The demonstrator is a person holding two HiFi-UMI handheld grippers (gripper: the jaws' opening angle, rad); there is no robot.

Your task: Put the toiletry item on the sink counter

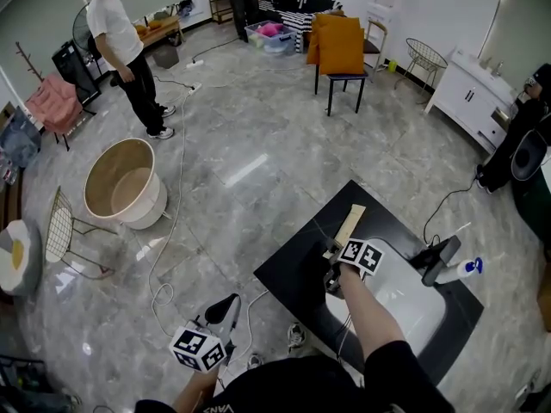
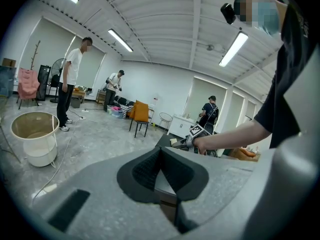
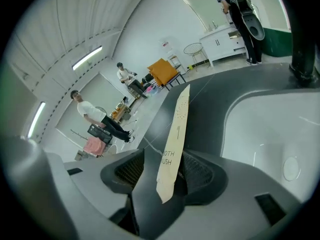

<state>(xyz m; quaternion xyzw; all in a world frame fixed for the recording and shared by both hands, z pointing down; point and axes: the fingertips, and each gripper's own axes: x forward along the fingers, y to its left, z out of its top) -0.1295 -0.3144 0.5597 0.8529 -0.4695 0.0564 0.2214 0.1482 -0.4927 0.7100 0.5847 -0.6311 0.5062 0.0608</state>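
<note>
A long beige toothbrush box [image 1: 349, 224] lies on the left part of the black sink counter [image 1: 288, 274], beside the white basin [image 1: 417, 308]. In the right gripper view the box [image 3: 176, 129] runs away from me, its far end down on the counter and its near end between the jaws. My right gripper [image 1: 332, 256] [image 3: 162, 159] stands open around that near end, with a gap showing at the left pad. My left gripper [image 1: 225, 306] [image 2: 160, 151] hangs low at the left, off the counter, shut on nothing.
A black faucet [image 1: 439, 258] and a small white bottle with a blue cap [image 1: 470, 268] stand at the basin's right. On the floor are a round tub [image 1: 125, 183], a wire chair [image 1: 69, 231], cables and an orange chair [image 1: 341, 48]. A person [image 1: 127, 54] stands at the far left.
</note>
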